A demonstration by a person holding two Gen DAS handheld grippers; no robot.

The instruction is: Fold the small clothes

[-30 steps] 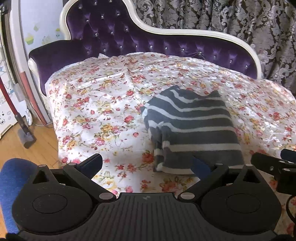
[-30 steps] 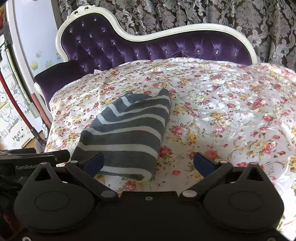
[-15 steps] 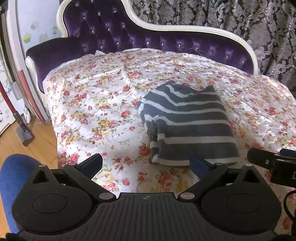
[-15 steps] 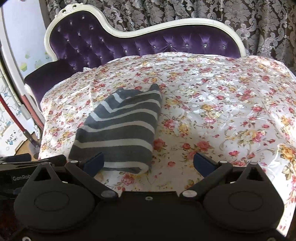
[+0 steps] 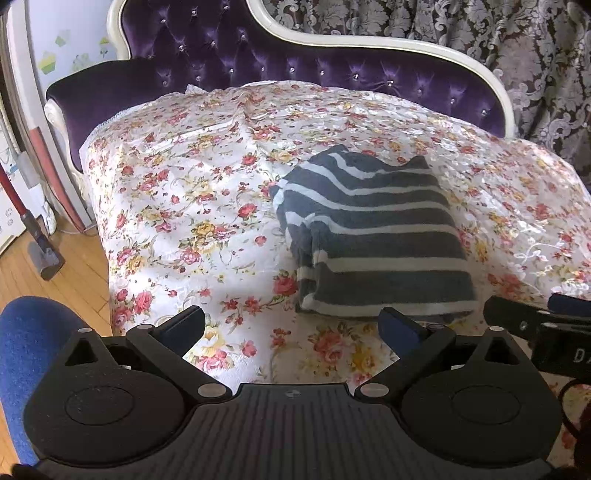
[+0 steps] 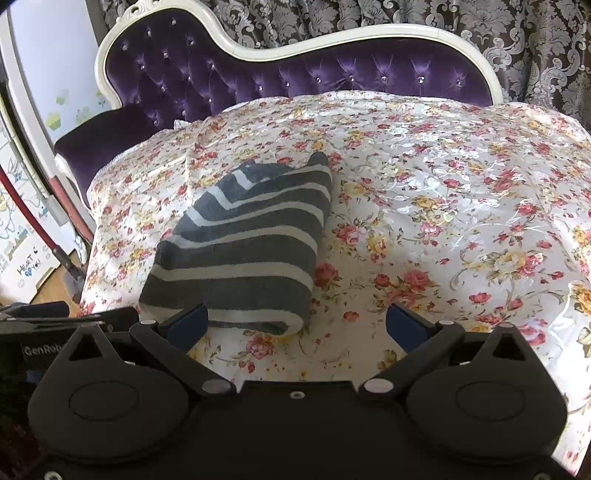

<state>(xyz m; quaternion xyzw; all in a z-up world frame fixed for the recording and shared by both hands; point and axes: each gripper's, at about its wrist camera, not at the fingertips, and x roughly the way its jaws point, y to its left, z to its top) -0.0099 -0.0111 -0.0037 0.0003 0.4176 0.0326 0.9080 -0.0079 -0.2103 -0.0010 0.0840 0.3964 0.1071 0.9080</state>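
Folded striped garment [image 5: 373, 236] on floral cover [image 5: 192, 206], both hand-held grippers [image 5: 291, 326] [image 6: 295, 325] spread, empty, "GenRob" lettering [image 6: 42, 350]

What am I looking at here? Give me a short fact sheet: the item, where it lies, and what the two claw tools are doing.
item: striped garment, dark grey with white stripes
state: folded into a compact stack, lying flat
surface: floral cover spread over a purple tufted sofa
left gripper: open, holds nothing, near the garment's front edge
right gripper: open, holds nothing, near the garment's front right corner
contact: neither gripper grasps the garment
backdrop: patterned curtain
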